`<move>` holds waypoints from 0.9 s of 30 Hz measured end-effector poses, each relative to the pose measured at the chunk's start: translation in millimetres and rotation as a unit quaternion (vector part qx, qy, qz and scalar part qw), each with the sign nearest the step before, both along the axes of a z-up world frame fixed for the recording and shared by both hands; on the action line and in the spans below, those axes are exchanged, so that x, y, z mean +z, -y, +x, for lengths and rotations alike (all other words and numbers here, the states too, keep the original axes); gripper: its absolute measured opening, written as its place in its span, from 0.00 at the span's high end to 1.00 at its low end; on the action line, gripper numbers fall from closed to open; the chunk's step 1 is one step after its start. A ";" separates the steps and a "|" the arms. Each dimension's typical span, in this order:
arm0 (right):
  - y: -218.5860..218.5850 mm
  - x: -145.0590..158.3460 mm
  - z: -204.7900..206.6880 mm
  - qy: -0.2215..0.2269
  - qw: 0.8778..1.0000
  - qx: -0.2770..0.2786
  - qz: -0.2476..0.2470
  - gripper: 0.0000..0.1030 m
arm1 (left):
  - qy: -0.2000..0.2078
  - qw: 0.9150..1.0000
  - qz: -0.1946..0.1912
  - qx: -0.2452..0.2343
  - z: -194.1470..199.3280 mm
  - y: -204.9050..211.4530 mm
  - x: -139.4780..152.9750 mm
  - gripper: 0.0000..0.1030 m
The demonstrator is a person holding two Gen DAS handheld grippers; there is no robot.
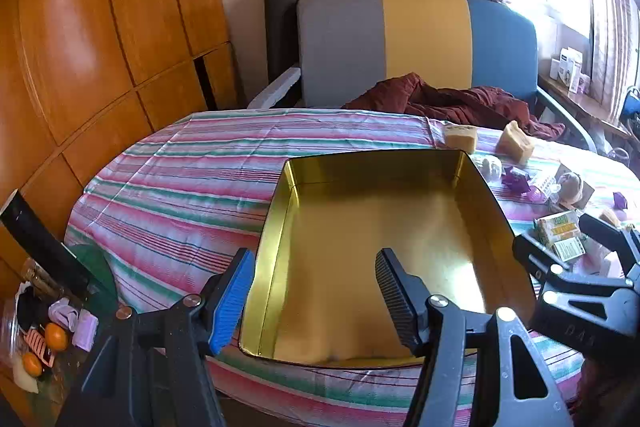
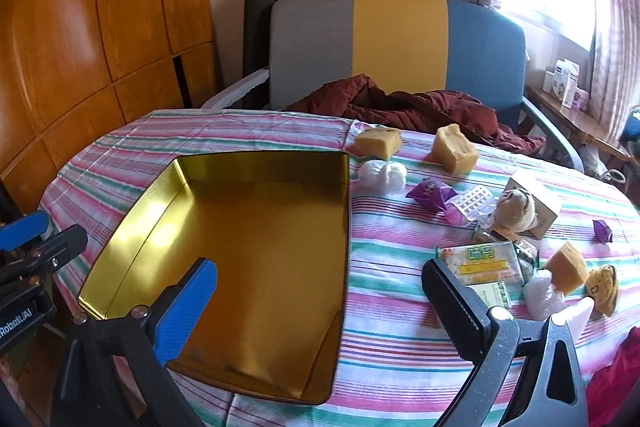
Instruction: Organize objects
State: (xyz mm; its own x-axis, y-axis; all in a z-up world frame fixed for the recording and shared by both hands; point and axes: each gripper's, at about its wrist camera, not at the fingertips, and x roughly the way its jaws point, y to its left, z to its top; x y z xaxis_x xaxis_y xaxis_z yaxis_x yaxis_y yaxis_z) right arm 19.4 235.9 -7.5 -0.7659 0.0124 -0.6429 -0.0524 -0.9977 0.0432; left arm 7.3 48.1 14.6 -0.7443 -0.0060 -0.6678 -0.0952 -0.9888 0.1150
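Nothing packed yet: tin (image 2: pixel 248 227) bare on the table (image 2: pixel 400 339), soaps (image 2: pixel 456 149), packets (image 2: pixel 484 261) and wrappers (image 2: pixel 430 193) scattered right of it, left gripper (image 1: pixel 316 291) and right gripper (image 2: pixel 324 303) both spread, holding nothing.

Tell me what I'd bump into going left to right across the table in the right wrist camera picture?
Gold tin → white plastic wad → purple wrapper → small cardboard box → tiny purple piece.
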 end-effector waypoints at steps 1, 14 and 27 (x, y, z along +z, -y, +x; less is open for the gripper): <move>-2.6 -0.1 -0.1 0.000 1.000 -0.003 -0.001 0.00 | 0.001 1.000 0.000 -0.002 -0.2 -0.8 0.2 0.38; -52.8 0.5 -1.3 -0.003 0.998 -0.062 -0.009 0.00 | 0.022 0.998 -0.006 -0.056 -11.8 -29.7 -1.9 0.32; -126.2 8.2 -4.4 -0.002 0.990 -0.138 -0.007 0.00 | 0.061 0.984 -0.003 -0.165 -68.5 -85.7 12.1 0.30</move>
State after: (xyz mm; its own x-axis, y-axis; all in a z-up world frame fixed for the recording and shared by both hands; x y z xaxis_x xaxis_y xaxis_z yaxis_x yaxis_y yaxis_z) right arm 14.9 362.1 0.8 -0.7369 0.2134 -0.6415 -0.3237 -0.9444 0.0578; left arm -61.2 133.9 26.7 -0.6205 0.2187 -0.7531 -0.4249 -0.9009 0.0885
